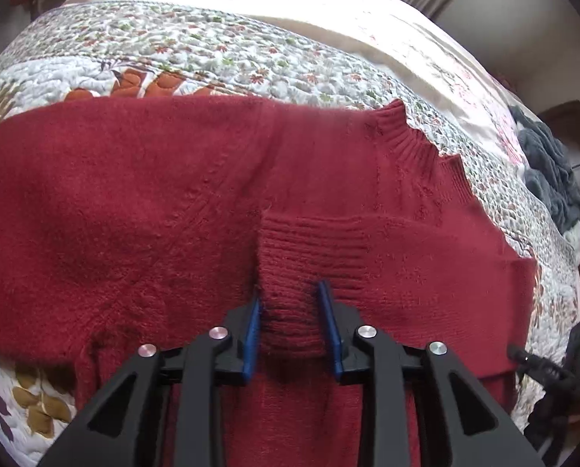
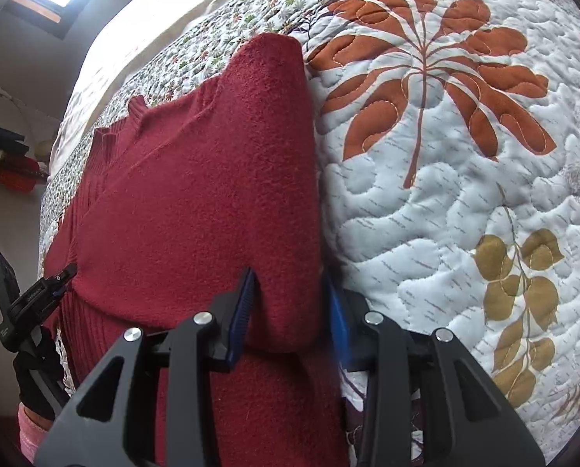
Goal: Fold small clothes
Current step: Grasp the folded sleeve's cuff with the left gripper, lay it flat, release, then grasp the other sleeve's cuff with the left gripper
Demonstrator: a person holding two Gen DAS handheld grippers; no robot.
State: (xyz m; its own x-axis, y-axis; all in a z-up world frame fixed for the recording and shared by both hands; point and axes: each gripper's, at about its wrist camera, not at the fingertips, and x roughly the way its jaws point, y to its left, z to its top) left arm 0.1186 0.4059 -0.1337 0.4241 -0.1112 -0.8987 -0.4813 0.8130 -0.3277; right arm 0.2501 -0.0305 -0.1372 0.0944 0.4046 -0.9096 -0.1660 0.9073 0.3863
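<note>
A dark red knit sweater (image 1: 134, 202) lies spread across the quilted bedspread (image 1: 173, 46). Its ribbed collar (image 1: 410, 136) is at the far right. A ribbed sleeve cuff (image 1: 309, 249) is folded over the body, and my left gripper (image 1: 290, 305) is shut on it, a blue pad on each side. In the right wrist view the sweater (image 2: 196, 179) has a thick folded edge along its right side. My right gripper (image 2: 290, 297) is shut on that fold near its lower end. The left gripper (image 2: 62, 272) shows at the sweater's left edge, held by a gloved hand (image 2: 37, 369).
A dark grey garment (image 1: 550, 171) lies bunched on the bed's far right side. The leaf-patterned quilt (image 2: 465, 194) stretches out to the right of the sweater. A shelf with red items (image 2: 13, 171) stands by the wall beyond the bed.
</note>
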